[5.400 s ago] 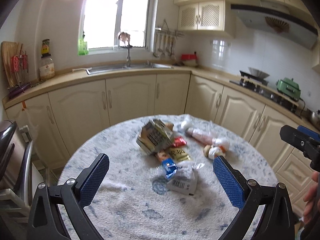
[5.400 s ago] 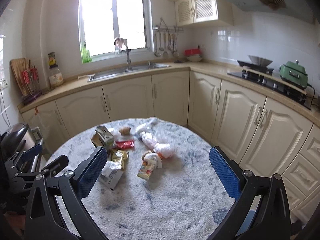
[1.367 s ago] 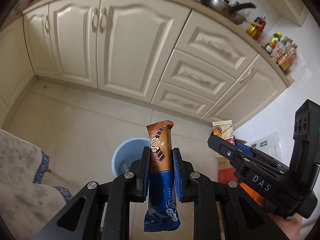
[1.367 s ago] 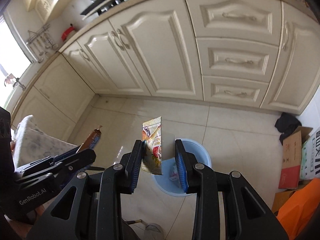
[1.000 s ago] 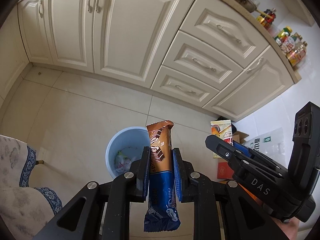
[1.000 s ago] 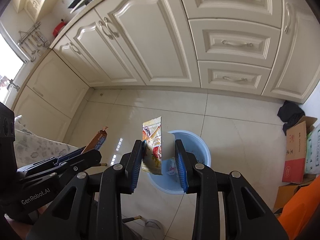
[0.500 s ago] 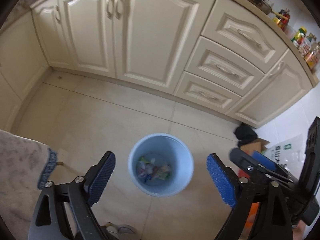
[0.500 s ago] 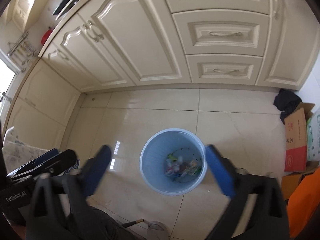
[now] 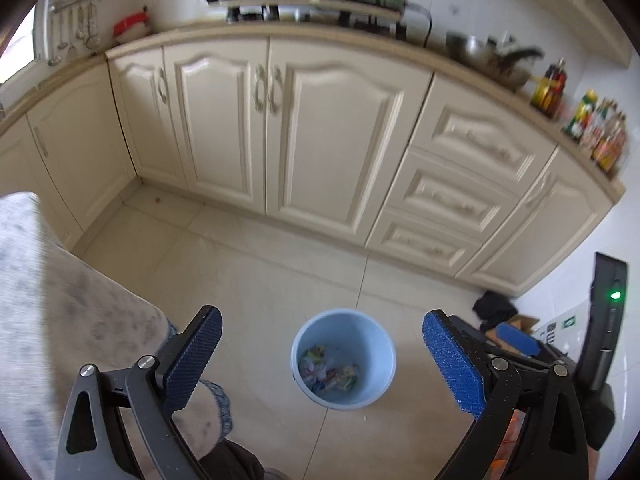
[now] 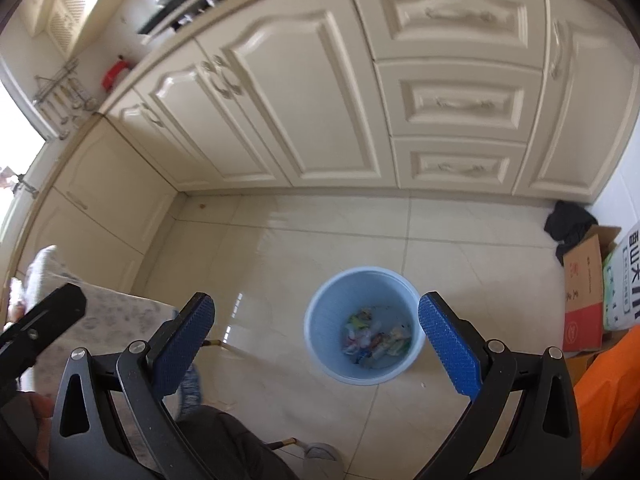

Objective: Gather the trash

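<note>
A light blue trash bin (image 9: 376,344) stands on the tiled floor with several crumpled wrappers (image 9: 326,374) at its bottom. My left gripper (image 9: 320,316) hangs above it, jaws opening wide, nothing between them. My right gripper (image 10: 316,299) is open and empty, with the bin (image 10: 332,312) and its wrappers (image 10: 376,340) below and slightly right of its centre. The right gripper's blue pad (image 9: 516,338) shows at the right edge of the left wrist view. The left gripper's black body (image 10: 40,320) shows at the left edge of the right wrist view.
Cream cabinets (image 9: 320,140) run along the far side of the floor. The cloth-covered table (image 9: 60,320) is at the left. Cardboard boxes (image 10: 584,292), a black cloth (image 10: 568,220) and something orange (image 10: 612,392) sit at the right. A person's leg and shoe (image 10: 320,452) are below.
Both grippers opened and let go of their wrappers, the brown and blue bar and the yellow packet, which are gone from the jaws. Both hands rose; the left view tilted up toward the counter.
</note>
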Demonstrator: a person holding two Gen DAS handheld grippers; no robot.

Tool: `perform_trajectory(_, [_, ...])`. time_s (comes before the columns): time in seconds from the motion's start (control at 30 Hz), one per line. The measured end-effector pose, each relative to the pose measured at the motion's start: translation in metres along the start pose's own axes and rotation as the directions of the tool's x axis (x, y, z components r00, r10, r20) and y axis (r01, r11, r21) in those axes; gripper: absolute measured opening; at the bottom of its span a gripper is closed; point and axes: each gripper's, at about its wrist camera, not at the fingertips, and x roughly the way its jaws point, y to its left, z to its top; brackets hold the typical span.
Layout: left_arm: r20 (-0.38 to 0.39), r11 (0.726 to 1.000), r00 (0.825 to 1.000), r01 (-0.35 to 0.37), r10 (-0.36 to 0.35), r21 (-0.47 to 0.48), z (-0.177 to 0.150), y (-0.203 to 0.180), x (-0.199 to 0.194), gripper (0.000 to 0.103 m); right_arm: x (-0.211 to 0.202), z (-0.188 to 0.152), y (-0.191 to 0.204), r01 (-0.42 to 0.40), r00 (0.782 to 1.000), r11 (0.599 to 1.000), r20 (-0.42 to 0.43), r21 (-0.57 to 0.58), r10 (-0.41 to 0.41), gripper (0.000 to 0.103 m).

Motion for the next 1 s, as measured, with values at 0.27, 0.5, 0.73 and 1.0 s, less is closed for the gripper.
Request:
perform_trajectory(0.27, [0.185, 0.999, 0.982, -0.035, 0.04, -0.031, -0.028, 0.053, -0.13, 0.102, -0.059, 0.002, 0.075, -0.052, 0.994, 0.994, 0.094, -0.099, 0.061, 0.103])
perform_trajectory(0.5, [0.321, 0.991, 0.939, -0.096, 0.121, -0.093, -0.083, 0.114, -0.249, 0.102, -0.103, -0.009, 0.154, -0.121, 0.976, 0.969, 0.152, -0.214, 0.155, 0.103])
perform_trajectory(0.73, [0.419, 0.97, 0.878, -0.179, 0.232, -0.161, -0.152, 0.161, -0.348, 0.102, -0.142, -0.031, 0.243, -0.183, 0.949, 0.91, 0.174, -0.371, 0.262, 0.103])
perform_trajectory(1.0, [0.483, 0.932, 0.8, -0.268, 0.357, -0.246, -0.221, 0.188, -0.43, 0.102, -0.175, -0.055, 0.317, -0.234, 0.914, 0.842, 0.185, -0.485, 0.36, 0.103])
